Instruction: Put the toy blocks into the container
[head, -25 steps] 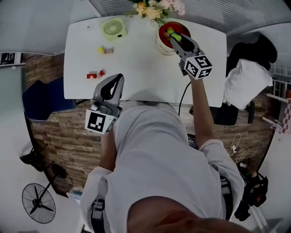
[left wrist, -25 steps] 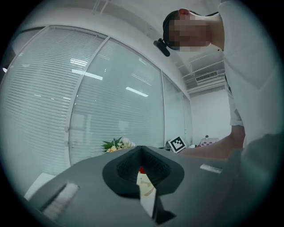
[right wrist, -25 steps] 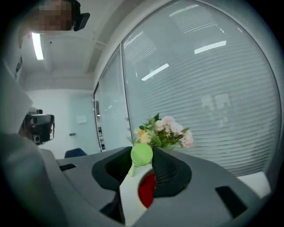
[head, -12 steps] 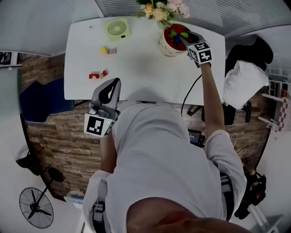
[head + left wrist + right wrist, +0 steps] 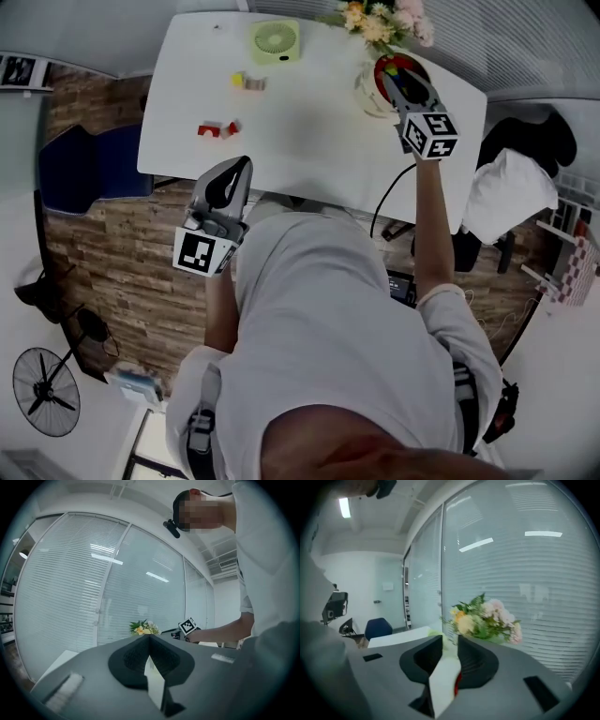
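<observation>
The yellow-green toy block that the right gripper [image 5: 398,82] carried 1 second ago is gone from its tongs, which are now apart and empty over the red bowl-shaped container [image 5: 368,89] at the white desk's [image 5: 309,141] far right corner; it is likely delivered. The left gripper [image 5: 244,164], tongs together on nothing, hangs off the near edge. The red toy blocks [image 5: 217,128] near the left edge lie with their long axis roughly parallel to the near edge.

Bare table [image 5: 309,131] lies between blocks [image 5: 216,128] and container [image 5: 369,94]; flowers [image 5: 380,21] crowd its far rim.
</observation>
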{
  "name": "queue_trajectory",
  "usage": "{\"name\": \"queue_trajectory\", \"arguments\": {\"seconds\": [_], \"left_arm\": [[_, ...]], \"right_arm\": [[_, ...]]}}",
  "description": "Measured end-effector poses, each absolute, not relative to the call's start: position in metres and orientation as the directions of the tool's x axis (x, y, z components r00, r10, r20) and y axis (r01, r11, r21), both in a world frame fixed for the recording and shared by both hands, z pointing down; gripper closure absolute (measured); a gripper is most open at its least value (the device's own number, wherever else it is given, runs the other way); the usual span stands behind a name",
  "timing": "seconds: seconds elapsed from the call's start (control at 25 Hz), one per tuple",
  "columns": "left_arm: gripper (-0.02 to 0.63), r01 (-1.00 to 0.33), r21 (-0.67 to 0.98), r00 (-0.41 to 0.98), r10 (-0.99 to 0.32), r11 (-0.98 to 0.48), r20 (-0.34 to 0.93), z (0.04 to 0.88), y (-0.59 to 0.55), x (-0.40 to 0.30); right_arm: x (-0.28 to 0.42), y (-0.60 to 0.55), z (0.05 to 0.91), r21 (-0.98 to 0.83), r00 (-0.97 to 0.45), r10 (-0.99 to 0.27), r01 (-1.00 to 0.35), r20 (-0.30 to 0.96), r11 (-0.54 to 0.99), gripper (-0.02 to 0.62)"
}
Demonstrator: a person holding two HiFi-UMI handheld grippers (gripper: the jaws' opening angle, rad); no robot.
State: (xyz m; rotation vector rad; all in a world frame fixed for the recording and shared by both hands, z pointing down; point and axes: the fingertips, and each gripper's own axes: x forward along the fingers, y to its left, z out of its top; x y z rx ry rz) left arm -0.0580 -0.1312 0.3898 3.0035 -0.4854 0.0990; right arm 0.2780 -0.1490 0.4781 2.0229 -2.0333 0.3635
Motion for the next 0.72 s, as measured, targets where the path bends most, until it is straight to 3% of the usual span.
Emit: {"name": "queue_trajectory", "arguments": {"seconds": [0.08,0.12,0.32,0.52,0.64,0.72], "left_arm": [[0.607,-0.336,0.087,0.94,-0.328,-0.938,0.088,0.392,-0.132,-0.067],[0.608,-0.347,0.088,0.936,-0.34,-0.934,0.092,0.393,-0.133,-0.072],[0.607,-0.443,0.11,0.895,-0.431,-0.89,0.116,0.396,-0.14,-0.108],[0.607,-0.542,0.119,0.839,-0.527,-0.832,0.137,0.4,-0.141,-0.148],[0.607,-0.609,0.146,0.792,-0.591,-0.78,0.151,0.402,-0.138,-0.172],[0.607,-0.645,0.147,0.764,-0.623,-0.75,0.168,0.406,-0.135,-0.187]], "right_arm": [[0.243,-0.162,0.468,-0.008,-0.069,-0.954,-0.998,0.292,0.069,0.579],[0.225,-0.171,0.469,0.001,-0.1,-0.954,-0.995,0.282,0.104,0.593],[0.156,-0.219,0.51,0.024,-0.224,-0.907,-0.968,0.358,0.249,0.594],[0.112,-0.268,0.583,0.048,-0.311,-0.798,-0.92,0.517,0.389,0.589],[0.08,-0.292,0.64,0.019,-0.368,-0.661,-0.866,0.654,0.5,0.382],[0.062,-0.307,0.676,0.018,-0.378,-0.571,-0.823,0.729,0.568,0.326]]}}
